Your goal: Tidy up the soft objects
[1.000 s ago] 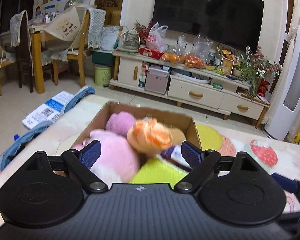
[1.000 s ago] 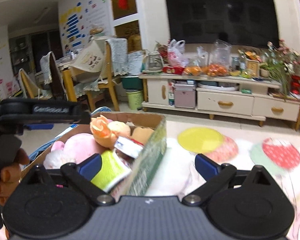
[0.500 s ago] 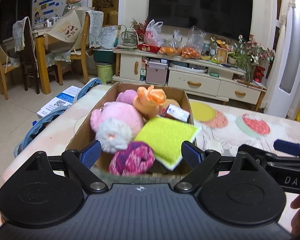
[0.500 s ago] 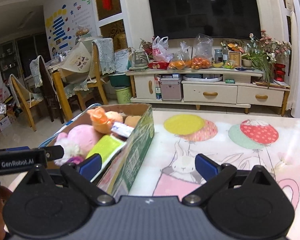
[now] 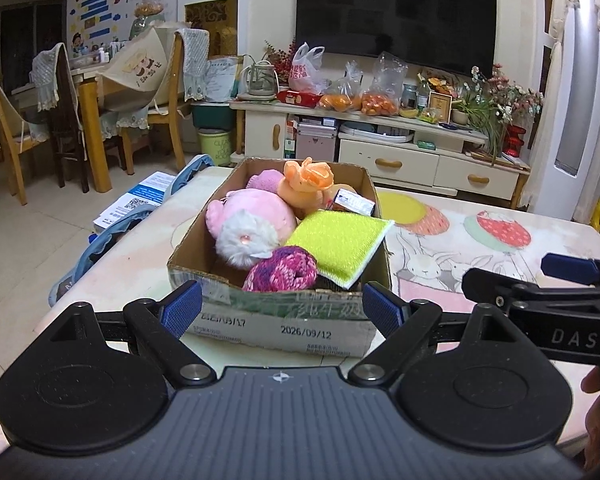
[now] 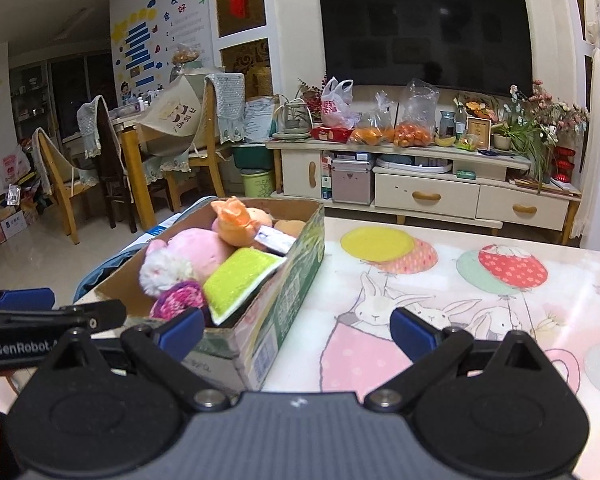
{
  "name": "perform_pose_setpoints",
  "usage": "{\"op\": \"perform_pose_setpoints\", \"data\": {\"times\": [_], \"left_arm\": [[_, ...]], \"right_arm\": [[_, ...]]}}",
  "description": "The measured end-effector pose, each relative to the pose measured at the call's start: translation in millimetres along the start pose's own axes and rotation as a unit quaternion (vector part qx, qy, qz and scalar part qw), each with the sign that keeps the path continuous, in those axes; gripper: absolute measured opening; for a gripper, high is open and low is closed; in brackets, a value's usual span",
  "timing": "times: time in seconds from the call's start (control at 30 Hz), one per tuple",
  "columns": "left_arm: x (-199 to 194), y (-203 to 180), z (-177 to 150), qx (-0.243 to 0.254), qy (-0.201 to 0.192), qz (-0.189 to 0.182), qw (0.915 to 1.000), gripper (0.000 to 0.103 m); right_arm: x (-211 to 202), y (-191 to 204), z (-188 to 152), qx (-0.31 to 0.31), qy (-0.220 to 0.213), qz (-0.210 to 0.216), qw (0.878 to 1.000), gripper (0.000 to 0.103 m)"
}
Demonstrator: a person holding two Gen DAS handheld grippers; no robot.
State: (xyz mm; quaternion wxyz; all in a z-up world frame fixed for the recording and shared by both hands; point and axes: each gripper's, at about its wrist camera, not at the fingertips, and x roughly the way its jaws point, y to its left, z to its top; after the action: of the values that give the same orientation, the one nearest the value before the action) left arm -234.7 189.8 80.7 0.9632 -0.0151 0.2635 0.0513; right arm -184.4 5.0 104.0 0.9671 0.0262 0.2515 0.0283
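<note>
Looks basically done: soft toys sit in the open brown cardboard box [image 5: 276, 320] at 12 o'clock; left claw [image 5: 281, 310] and right claw [image 6: 298, 328] both spread, empty. Next I'd just scan the tabletop [image 6: 480, 280].

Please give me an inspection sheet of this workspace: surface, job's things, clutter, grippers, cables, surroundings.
Surface: table with rabbit-and-balloon printed cover.
Job's things: open cardboard box holding pink plush toy, orange plush toy, yellow-green sponge pad, pink-magenta knitted ball.
Clutter: small white printed packet in the box.
Grippers: left gripper open, empty; right gripper open, empty.
Cables: nothing seen.
Surroundings: black television, cream cabinet, wooden chairs.
</note>
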Motion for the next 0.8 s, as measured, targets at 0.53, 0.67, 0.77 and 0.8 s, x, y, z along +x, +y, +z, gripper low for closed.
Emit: {"op": "perform_pose_setpoints", "data": {"times": [0.53, 0.67, 0.77, 0.8], "left_arm": [[-5.2, -2.6, -8.8, -0.004, -0.017, 0.014, 0.9997, 0.103], [-4.8, -4.5, -11.1, -0.004, -0.021, 0.018, 0.9996, 0.103], [-5.6, -2.9, -13.6, -0.005, -0.021, 0.020, 0.9996, 0.103], [-5.5, -2.6, -14.1, -0.005, -0.022, 0.020, 0.9996, 0.103]], "right_arm": [[-24.5, 22.1, -10.1, -0.025, -0.014, -0.001, 1.000, 0.099], [-25.0, 24.4, -10.4, -0.025, -0.017, -0.003, 1.000, 0.099], [-25.2, 24.7, -11.3, -0.024, -0.017, -0.005, 1.000, 0.099], [-24.9, 24.8, -11.5, -0.024, -0.017, -0.005, 1.000, 0.099]]}}
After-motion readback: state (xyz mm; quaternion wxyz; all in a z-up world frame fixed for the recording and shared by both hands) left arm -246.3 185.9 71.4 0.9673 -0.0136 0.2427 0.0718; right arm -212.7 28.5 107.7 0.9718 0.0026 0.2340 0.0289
